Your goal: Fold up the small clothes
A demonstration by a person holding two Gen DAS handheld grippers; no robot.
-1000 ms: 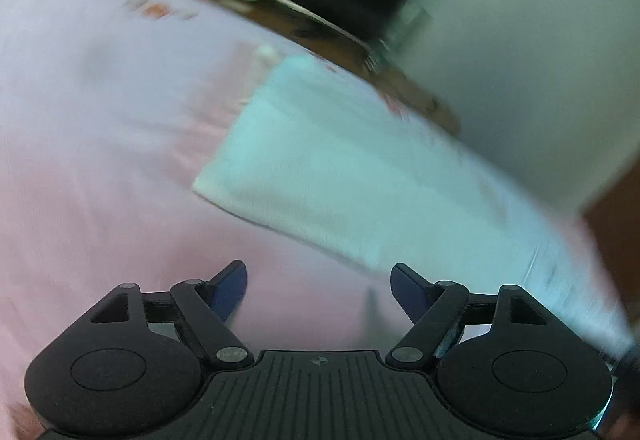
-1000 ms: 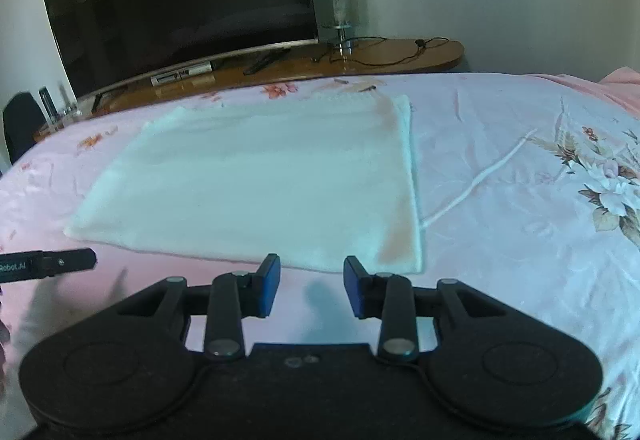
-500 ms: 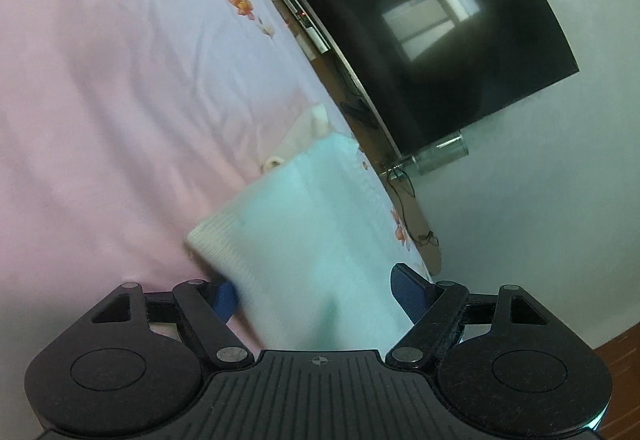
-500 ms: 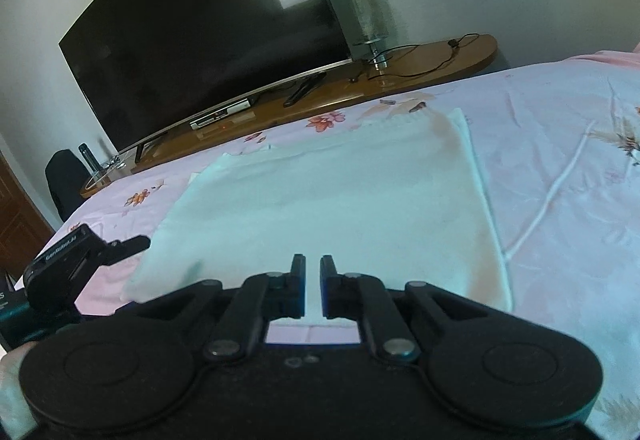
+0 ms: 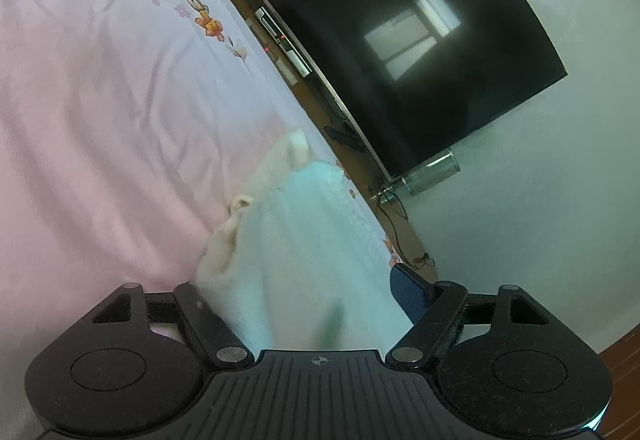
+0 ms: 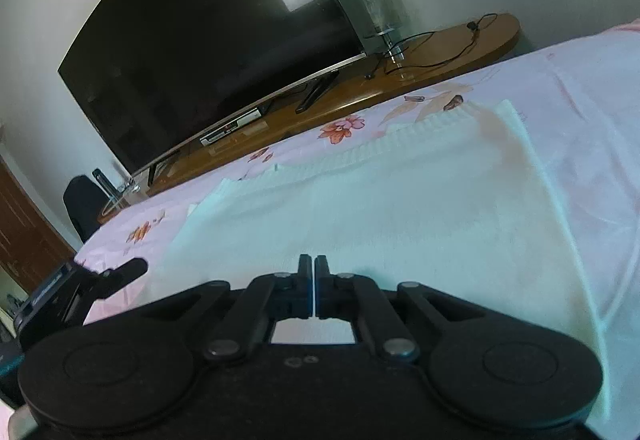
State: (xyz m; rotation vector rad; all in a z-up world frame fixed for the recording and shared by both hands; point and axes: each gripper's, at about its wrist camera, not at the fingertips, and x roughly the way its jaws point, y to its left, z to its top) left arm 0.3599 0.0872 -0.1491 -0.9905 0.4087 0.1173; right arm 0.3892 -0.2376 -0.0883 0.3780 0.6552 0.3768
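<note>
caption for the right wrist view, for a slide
Right hand-held gripper shut on the near edge of a white garment lying on a pink bedsheet.

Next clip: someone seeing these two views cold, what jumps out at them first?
The pale mint garment spread flat on the pink floral bedsheet fills the middle of both views. Behind the bed, a big dark television stands on a wooden stand. The right gripper is shut at the garment's near edge; the left gripper straddles its corner.

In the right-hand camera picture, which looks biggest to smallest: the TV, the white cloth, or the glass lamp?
1. White cloth, though it lies nearest the camera, which inflates it.
2. TV, nearly as big in the picture.
3. Glass lamp, plainly smallest.
</note>
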